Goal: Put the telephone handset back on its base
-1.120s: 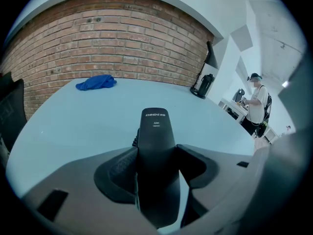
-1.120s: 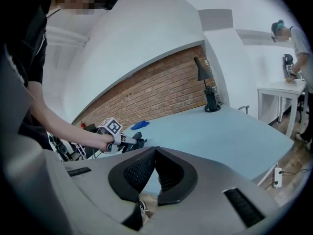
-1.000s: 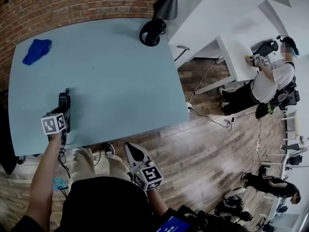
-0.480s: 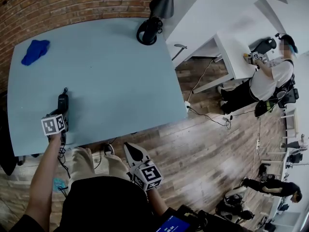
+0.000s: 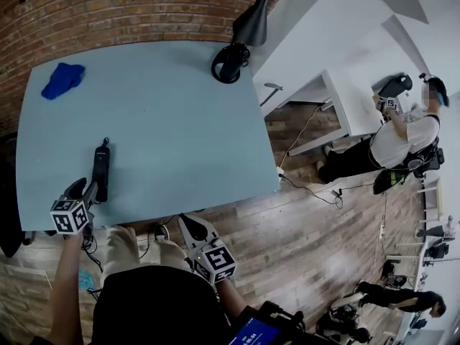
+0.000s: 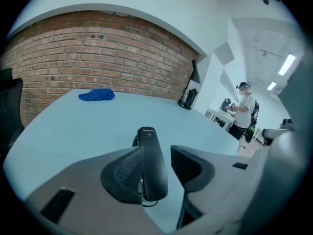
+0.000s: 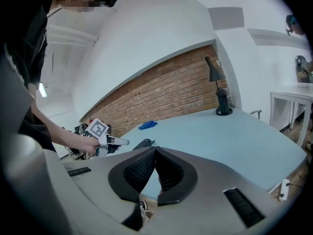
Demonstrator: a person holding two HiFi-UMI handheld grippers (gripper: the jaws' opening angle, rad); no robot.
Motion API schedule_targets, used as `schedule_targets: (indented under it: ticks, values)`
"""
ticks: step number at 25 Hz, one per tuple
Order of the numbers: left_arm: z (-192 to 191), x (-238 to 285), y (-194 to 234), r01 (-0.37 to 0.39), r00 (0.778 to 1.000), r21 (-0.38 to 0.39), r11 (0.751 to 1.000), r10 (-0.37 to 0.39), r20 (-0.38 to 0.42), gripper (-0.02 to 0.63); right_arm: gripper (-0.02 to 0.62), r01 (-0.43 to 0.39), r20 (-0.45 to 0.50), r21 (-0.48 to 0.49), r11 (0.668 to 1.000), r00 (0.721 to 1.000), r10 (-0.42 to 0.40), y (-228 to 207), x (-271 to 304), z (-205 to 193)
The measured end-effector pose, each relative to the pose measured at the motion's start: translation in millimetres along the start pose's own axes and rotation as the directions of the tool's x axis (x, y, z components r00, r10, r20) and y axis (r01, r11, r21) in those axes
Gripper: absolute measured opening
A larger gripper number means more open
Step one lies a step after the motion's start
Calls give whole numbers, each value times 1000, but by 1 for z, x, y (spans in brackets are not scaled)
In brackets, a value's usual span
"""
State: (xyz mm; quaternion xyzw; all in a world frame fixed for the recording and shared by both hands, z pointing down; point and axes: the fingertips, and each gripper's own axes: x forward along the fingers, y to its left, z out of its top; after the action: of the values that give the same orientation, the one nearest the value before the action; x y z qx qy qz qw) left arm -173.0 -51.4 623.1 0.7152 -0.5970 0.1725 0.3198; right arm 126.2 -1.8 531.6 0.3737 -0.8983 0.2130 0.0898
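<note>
Brick wall, wooden floor

A pale blue table stands against a brick wall, with a crumpled blue cloth near its far left corner and a black lamp at its far right corner. To the right, across a wood plank floor, a person in a white top and dark trousers is at a white desk, well apart from the table.

Nothing can be read. The handset bears a small pale mark at its far end, centre frame, too small to make out; the blue screen, bottom edge, is blurred.
</note>
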Motion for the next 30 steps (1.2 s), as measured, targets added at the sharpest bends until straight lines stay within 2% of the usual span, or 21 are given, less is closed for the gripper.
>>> schedule_targets:
  ticks: [3, 5, 6, 8, 11, 14, 17, 19, 20, 23, 26, 30]
  values:
    - [10, -40, -9, 33, 994, 38, 999, -36, 99, 133, 18, -73, 3, -37, 997, 997, 73, 16, 26, 12]
    - [24, -67, -13, 9, 984, 72, 997, -22, 179, 99, 18, -96, 33, -104, 990, 994, 100, 25, 41, 33]
    - [37, -83, -16, -6, 973, 80, 997, -12, 231, 46, 18, -107, 55, -142, 984, 992, 115, 29, 47, 47]
    - [73, -119, -24, -10, 938, 97, 995, -24, 345, 34, 17, -151, 106, -191, 970, 979, 174, 42, 58, 81]
    - [128, -169, -33, -19, 875, 178, 984, -70, 479, 34, 17, -249, 179, -242, 938, 938, 296, 72, 78, 131]
    - [165, -200, -35, -59, 822, 231, 971, -84, 564, 32, 17, -322, 231, -300, 898, 889, 396, 109, 99, 175]
    - [180, -216, -37, -76, 792, 237, 968, -86, 604, 34, 17, -344, 259, -334, 878, 861, 437, 142, 116, 201]
    - [174, -216, -37, -69, 794, 229, 971, -86, 602, 34, 17, -361, 250, -332, 871, 857, 450, 159, 121, 201]
    - [166, -211, -36, -64, 803, 220, 973, -80, 591, 34, 17, -362, 246, -328, 872, 859, 449, 165, 123, 196]
    - [127, -188, -30, -48, 847, 178, 983, -54, 528, 34, 17, -368, 220, -299, 881, 871, 439, 174, 129, 167]
    - [80, -163, -32, -18, 891, 154, 988, -53, 450, 34, 17, -413, 157, -262, 872, 874, 461, 179, 128, 128]
    - [36, -138, -43, 28, 933, 157, 987, -83, 351, 29, 17, -448, 96, -234, 863, 872, 479, 180, 122, 87]
